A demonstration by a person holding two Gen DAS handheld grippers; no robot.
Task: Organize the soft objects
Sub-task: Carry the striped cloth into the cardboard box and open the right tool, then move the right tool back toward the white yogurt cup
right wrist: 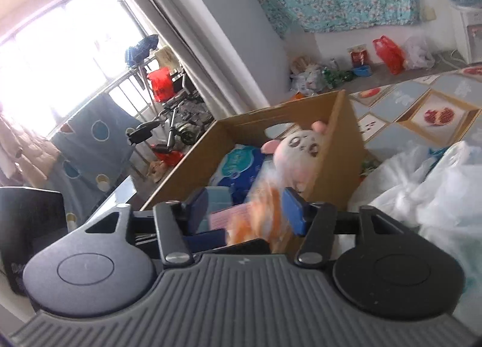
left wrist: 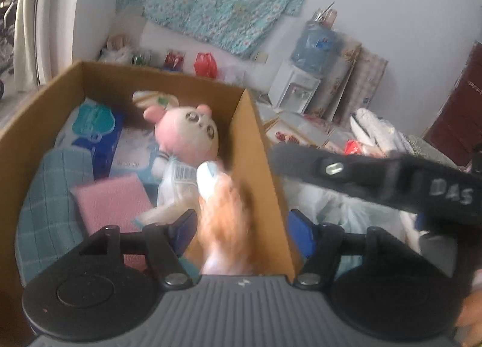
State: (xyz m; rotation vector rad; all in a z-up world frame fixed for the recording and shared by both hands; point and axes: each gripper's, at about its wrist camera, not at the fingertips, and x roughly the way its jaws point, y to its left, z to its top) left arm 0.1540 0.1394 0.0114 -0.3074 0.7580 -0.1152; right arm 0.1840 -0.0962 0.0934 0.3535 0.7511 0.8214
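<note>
A brown cardboard box stands open below both grippers. Inside lie a pink-and-white plush doll, blue tissue packs, a pink cloth and a teal checked cloth. A blurred orange-and-white furry toy hangs over the box, between the blue pads of my left gripper, which is open and not pressing on it. In the right wrist view the same orange toy sits between the spread pads of my right gripper, close to the right pad, above the box and the doll.
White plastic bags are heaped right of the box. A black bar of the other tool crosses the left wrist view. A water dispenser and red bags stand by the far wall, a wheelchair by the window.
</note>
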